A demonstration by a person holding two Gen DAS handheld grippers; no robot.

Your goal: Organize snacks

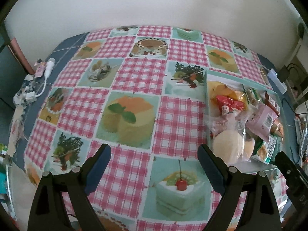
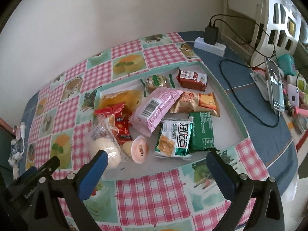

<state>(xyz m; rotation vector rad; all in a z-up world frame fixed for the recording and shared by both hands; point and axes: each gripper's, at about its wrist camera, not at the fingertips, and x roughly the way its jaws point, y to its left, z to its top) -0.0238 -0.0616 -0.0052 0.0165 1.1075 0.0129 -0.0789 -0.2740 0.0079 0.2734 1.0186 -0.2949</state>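
Across the checked tablecloth [image 2: 154, 188], printed with cakes, sits a shallow mint-rimmed tray [image 2: 233, 104] piled with snacks. Seen from the right wrist, a pink packet [image 2: 154, 107] lies near the middle; a red box [image 2: 192, 79] sits at one o'clock from it, an orange cracker pack [image 2: 198, 104] at three, a green-and-white cracker bag [image 2: 174, 138] at five, and a clear-wrapped bun [image 2: 107, 148] at eight. The right gripper [image 2: 156, 163] hangs over the tray's near edge, jaws spread wide and empty. The left gripper [image 1: 154, 159] stands wide too, holding nothing, above bare cloth with the tray at its three o'clock. A power strip [image 2: 209, 46] lies beyond the tray.
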